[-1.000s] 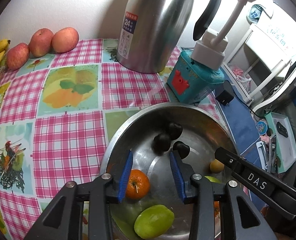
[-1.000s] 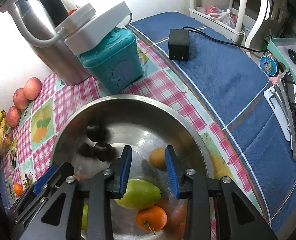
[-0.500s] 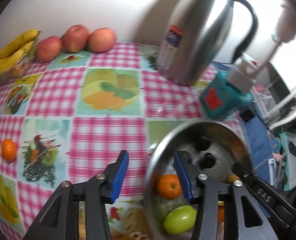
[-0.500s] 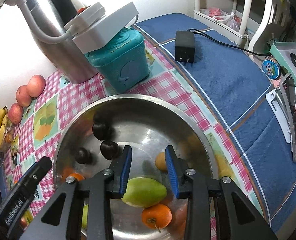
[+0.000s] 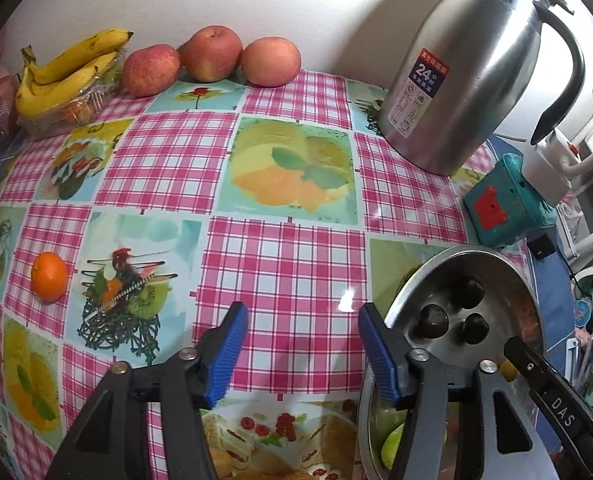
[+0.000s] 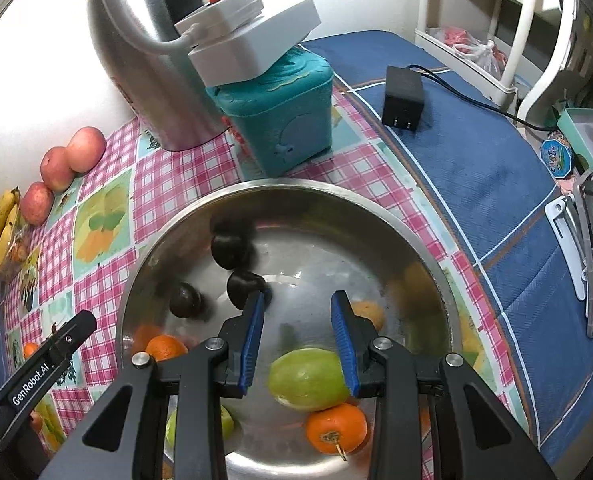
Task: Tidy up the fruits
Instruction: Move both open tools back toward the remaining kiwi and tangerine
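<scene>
Right wrist view, green mango (image 6: 306, 378) lying flat in bowl (image 6: 436, 280), long axis left-right

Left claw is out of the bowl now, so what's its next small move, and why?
Probably swing the left claw left toward the loose orange on the tablecloth. Its jaws have just been opening with nothing between them, and that orange lies alone, apart from the fruit already in the bowl. The right claw hovers over the bowl, holding nothing.

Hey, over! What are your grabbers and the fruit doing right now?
Left gripper open, empty, jaws just widened, over the cloth. Right gripper open, empty, over the bowl. Loose orange on the cloth. Nothing in the way.
</scene>
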A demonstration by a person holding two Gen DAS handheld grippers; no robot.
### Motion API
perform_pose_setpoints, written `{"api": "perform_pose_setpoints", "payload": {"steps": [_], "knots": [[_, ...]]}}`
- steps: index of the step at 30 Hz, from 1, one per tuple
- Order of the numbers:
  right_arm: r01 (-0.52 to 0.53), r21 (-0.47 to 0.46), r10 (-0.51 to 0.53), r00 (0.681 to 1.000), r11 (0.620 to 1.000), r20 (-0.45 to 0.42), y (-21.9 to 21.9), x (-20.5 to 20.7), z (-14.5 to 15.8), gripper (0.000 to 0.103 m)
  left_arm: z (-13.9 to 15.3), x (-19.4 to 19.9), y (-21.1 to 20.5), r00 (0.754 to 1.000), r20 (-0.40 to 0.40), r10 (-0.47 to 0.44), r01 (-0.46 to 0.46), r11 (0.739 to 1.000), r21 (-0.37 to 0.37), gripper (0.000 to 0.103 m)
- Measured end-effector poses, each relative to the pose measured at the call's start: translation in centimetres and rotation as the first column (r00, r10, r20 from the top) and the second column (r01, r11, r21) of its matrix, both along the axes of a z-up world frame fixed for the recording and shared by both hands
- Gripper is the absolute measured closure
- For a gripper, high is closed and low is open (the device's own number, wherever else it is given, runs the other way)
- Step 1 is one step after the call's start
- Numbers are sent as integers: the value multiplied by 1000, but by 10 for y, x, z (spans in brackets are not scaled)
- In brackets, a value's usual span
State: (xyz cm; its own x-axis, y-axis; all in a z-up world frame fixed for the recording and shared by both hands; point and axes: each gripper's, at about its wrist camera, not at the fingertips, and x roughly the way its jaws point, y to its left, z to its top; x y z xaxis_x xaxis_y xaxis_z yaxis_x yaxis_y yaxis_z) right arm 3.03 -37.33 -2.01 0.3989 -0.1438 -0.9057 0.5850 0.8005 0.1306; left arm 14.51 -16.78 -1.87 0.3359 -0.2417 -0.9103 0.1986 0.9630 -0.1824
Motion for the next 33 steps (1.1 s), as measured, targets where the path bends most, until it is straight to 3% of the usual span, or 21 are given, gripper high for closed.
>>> {"api": "perform_pose_setpoints", "payload": {"steps": [3,4,5,6,14,17,23,29,33], "knots": [[-9,-10,9,1000,1000,-1,1,1,0,60,-3,2,0,1000,2,18,-18,1000,25,11],[-8,-16,9,1000,1000,1,1,2,0,43,-4,3,1,1000,8,23,-23,999,34,3],[-6,-22,6,1000,1000,6,1,2,1,27,-4,3,2,999,14,29,-29,999,44,3],[-4,-27,4,1000,1000,12,1,1,1,23,-4,4,4,999,19,37,-38,998,55,3],[-15,-45,15,1000,999,15,2,2,0,22,-5,5,15,995,53,81,-86,991,102,0],[-26,-59,28,999,998,26,5,3,2,5,-4,5,17,994,76,85,-93,989,117,0],[-59,-65,63,996,996,59,12,6,7,5,0,6,21,991,99,86,-97,988,117,0],[-69,-66,73,995,995,64,17,6,9,5,9,4,21,986,154,59,-87,980,178,0],[-90,-80,95,994,993,60,23,4,13,5,21,0,31,980,190,62,-93,983,159,0]]}}
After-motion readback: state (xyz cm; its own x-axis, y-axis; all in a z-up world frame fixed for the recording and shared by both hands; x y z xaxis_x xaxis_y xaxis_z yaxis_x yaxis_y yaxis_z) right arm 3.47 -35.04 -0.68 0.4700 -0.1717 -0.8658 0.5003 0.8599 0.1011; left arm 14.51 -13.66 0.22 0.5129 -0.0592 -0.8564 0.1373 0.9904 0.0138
